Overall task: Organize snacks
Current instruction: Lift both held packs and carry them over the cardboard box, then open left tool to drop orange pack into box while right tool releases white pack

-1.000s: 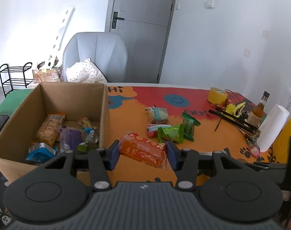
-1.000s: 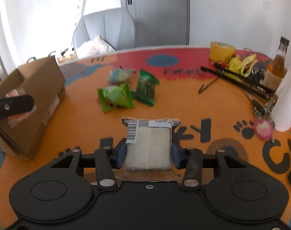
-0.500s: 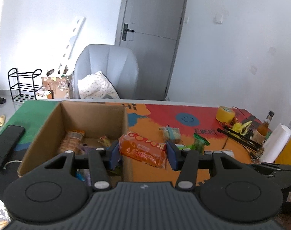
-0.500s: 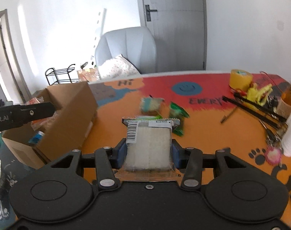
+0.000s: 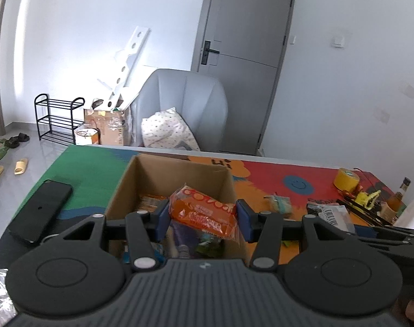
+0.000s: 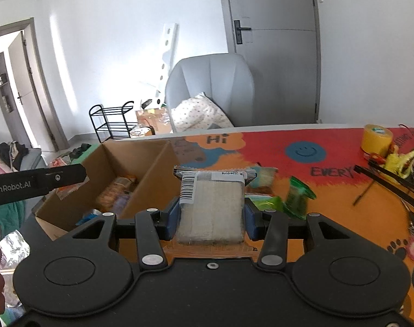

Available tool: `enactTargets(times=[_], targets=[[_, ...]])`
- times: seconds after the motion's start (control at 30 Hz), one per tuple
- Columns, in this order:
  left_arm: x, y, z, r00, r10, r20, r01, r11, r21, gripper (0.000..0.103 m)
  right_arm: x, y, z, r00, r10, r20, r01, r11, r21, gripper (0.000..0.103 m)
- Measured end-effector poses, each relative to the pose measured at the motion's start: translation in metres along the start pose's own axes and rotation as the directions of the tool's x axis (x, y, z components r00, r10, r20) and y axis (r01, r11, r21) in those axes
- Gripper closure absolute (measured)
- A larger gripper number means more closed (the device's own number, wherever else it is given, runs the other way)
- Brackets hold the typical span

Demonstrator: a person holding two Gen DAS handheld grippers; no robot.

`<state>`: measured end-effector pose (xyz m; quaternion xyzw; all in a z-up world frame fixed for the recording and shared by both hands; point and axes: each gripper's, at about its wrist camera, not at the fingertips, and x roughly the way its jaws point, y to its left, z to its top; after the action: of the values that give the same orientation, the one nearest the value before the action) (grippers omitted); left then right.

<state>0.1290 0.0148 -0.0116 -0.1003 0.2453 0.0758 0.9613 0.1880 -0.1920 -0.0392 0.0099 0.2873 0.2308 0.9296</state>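
Note:
My left gripper (image 5: 202, 219) is shut on an orange snack packet (image 5: 204, 212), held in the air over the open cardboard box (image 5: 179, 171), which holds several wrapped snacks. In the right wrist view my right gripper (image 6: 211, 218) is shut on a clear packet of pale wafers with a barcode label (image 6: 212, 204), raised above the orange mat just right of the box (image 6: 141, 169). Loose snacks remain on the mat: a green packet (image 6: 298, 194), a second green one (image 6: 266, 203) and a small wrapped cake (image 6: 264, 175). The left gripper's side (image 6: 38, 181) shows at the left edge.
A black phone (image 5: 40, 211) lies on the green part of the mat left of the box. A yellow tape roll (image 6: 377, 137), black sticks (image 6: 386, 179), a brown bottle (image 5: 396, 199) and a white paper roll (image 5: 411, 212) crowd the right side. A grey armchair (image 5: 179, 103) stands behind the table.
Both grippers rose and swung left toward the box with their packets. The orange packet went from above the mat to over the box opening; the wafer packet came up beside the box.

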Motion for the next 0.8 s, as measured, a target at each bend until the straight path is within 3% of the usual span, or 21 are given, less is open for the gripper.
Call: enactTargets(times=[0.27,0.37,0.5,0.8], targets=[[0.009,0.019,0.001,0.999,0.032,-0.044,-0.033,0.999,-0.032,0.052,0.006,0.017,0.012,1.0,0.028,0.015,-0.027,0.999,-0.016,0.058],[0.011,0.024,0.0,0.997,0.046,-0.057,-0.049,0.998,-0.047,0.048,0.006,0.025,0.016,0.999,0.041,0.021,-0.04,0.999,-0.025,0.058],[0.008,0.034,0.0,0.997,0.061,-0.049,-0.065,0.995,-0.071,0.031,0.009,0.039,0.023,0.997,0.071,0.024,-0.07,0.997,-0.039,0.058],[-0.003,0.055,0.001,0.994,0.101,-0.032,-0.104,0.99,-0.098,0.022,0.019,0.067,0.033,0.988,0.157,0.014,-0.156,0.987,-0.047,0.058]])
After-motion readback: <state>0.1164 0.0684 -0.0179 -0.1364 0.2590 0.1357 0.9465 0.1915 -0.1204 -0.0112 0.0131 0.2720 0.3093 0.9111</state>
